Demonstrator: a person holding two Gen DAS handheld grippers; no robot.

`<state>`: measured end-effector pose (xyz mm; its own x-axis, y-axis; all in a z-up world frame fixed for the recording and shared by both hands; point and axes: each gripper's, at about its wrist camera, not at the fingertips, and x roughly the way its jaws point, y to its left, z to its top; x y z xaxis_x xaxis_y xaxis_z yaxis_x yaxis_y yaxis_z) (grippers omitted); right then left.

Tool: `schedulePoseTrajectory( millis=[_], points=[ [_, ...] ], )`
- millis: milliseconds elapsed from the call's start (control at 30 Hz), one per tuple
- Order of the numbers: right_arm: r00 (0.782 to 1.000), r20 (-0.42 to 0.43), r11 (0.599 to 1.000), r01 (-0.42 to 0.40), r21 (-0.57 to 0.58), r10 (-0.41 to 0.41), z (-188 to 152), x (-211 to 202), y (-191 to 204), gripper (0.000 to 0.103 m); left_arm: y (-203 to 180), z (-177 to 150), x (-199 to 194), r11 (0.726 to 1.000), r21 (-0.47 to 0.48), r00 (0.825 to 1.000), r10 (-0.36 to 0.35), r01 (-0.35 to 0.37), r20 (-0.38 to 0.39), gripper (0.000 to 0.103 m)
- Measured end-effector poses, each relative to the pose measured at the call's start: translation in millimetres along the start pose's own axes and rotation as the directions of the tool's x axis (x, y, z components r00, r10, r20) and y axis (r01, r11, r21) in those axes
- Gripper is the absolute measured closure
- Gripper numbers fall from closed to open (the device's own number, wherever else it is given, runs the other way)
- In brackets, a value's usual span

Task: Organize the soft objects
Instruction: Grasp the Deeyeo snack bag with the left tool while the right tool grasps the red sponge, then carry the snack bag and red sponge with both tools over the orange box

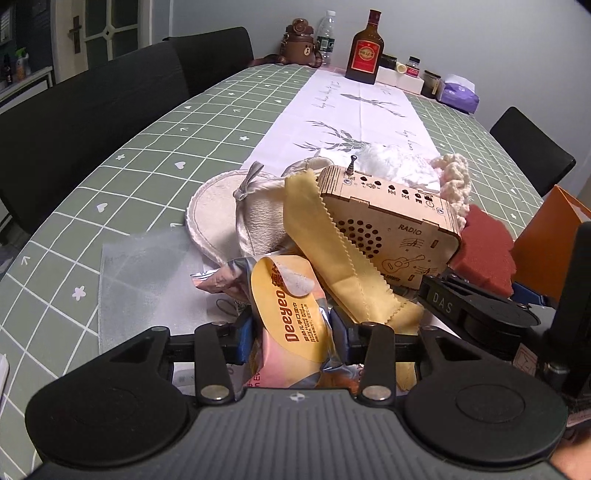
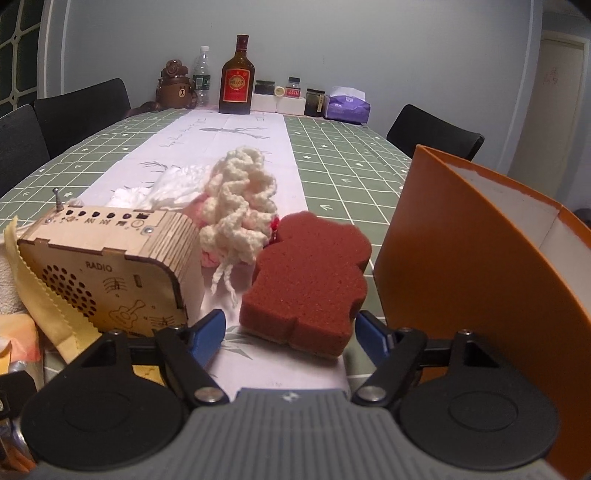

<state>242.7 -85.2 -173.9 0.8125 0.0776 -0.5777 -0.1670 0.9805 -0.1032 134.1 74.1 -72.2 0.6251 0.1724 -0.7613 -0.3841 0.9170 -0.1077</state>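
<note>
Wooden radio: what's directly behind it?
Behind the wooden radio: white fluffy cloth and cream crochet piece, partly visible. Their lower parts and the table there are hidden by the radio.

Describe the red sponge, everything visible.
The sponge is a dark red, porous foam slab with a lobed, figure-like outline and a pale underside layer. It lies flat on the white runner, between the crochet piece and the orange box, just ahead of the open right gripper, ungrasped.

Setting: home dining room. Long counter (image 2: pixel 332 147) with green checked cloth and white runner (image 1: pixel 343 110), black dining chairs (image 1: pixel 92 122) along the sides. Far end holds liquor bottle (image 2: pixel 238 79), water bottle (image 2: pixel 201 74), jars (image 2: pixel 314 101), tissue pack (image 2: pixel 347 105); panelled door (image 1: pixel 107 29) behind.
</note>
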Motion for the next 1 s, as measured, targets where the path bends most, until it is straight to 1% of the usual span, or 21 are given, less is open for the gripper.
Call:
schedulePoseTrajectory(
  millis=[33,67,100,200,267,300,333,467,567,667,867,1000],
  points=[
    [1.000,-0.002,1.000,0.001,0.004,-0.001,0,1,0,0.029,0,0,0,1.000,-0.001,1.000,0.003,-0.003,0.001,0.055],
    [1.000,-0.005,1.000,-0.003,0.006,0.003,0,3,0,0.033,-1,0,0,1.000,0.000,1.000,0.005,-0.005,0.002,0.055],
    [1.000,-0.008,1.000,-0.008,0.004,0.008,0,5,0,0.041,-1,-1,0,1.000,0.003,1.000,0.008,-0.008,0.003,0.055],
    [1.000,0.001,1.000,-0.013,0.002,0.013,-1,4,-3,0.046,-3,-2,-1,1.000,0.006,1.000,0.012,-0.012,0.008,0.055],
    [1.000,0.009,1.000,-0.012,0.000,0.012,-2,1,-4,0.057,-4,-3,-1,1.000,0.007,1.000,0.013,-0.013,0.010,0.055],
    [1.000,0.016,1.000,-0.008,-0.008,0.008,-4,-3,-4,0.067,-4,-4,-2,1.000,0.009,1.000,0.013,-0.013,0.011,0.055],
    [1.000,0.021,1.000,-0.010,-0.014,0.010,-5,-5,-4,0.080,-4,-5,-3,1.000,0.010,1.000,0.011,-0.011,0.011,0.055],
    [0.999,0.026,1.000,-0.024,-0.020,0.024,-6,-13,-8,0.081,-2,-8,-6,1.000,0.006,1.000,0.007,-0.007,0.013,0.055],
    [0.998,0.053,0.999,-0.025,-0.035,0.027,-10,-25,-10,0.082,3,-11,-12,1.000,-0.001,1.000,0.004,-0.004,0.020,0.055],
    [0.995,0.097,0.997,-0.017,-0.075,0.024,-15,-44,-8,0.082,8,-14,-21,1.000,-0.004,0.999,-0.003,0.003,0.044,0.056],
    [0.985,0.164,0.991,-0.040,-0.125,0.060,-18,-86,-9,0.083,17,-16,-43,1.000,-0.004,0.996,-0.030,0.030,0.086,0.056],
    [0.975,0.202,0.987,-0.062,-0.145,0.091,-18,-114,-12,0.083,21,-20,-62,0.997,0.012,0.989,-0.071,0.070,0.132,0.056]
  ],
)
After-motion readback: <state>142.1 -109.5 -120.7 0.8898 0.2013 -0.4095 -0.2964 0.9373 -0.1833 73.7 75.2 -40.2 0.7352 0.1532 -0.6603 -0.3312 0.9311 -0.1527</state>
